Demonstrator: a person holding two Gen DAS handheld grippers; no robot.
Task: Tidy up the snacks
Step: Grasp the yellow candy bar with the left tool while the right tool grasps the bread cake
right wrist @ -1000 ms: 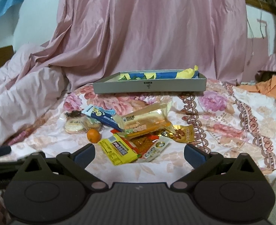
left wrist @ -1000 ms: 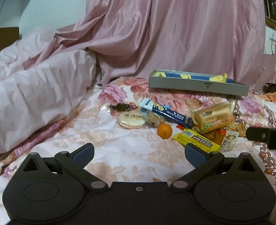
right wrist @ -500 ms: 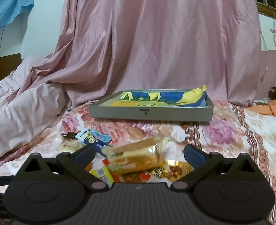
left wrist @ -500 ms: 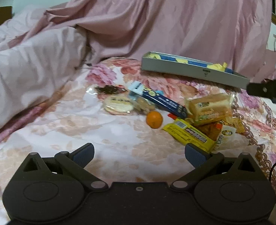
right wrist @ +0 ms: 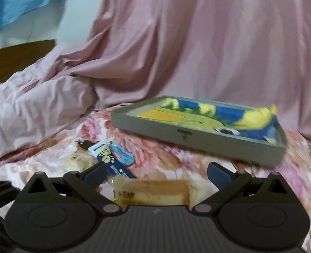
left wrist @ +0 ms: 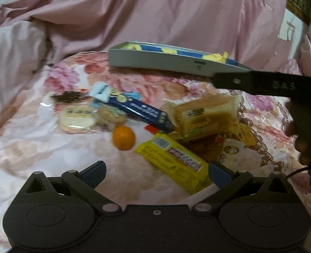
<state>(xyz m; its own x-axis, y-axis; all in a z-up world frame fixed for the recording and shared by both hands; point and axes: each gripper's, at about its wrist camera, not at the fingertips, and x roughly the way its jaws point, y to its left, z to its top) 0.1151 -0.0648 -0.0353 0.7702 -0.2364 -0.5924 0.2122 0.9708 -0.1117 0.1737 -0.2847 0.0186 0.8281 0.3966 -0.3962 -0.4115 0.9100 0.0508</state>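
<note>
Two grippers spread wide, left gripper (left wrist: pixel 156 171) above yellow packet (left wrist: pixel 172 161), right gripper (right wrist: pixel 156 174) over bread pack (right wrist: pixel 153 193), grey tray (right wrist: pixel 197 139) behind.

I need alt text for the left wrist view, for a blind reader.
The open left claw hovers over snacks on a floral bedsheet: a yellow packet, an orange, wrapped bread. A gray tray lies behind.
</note>
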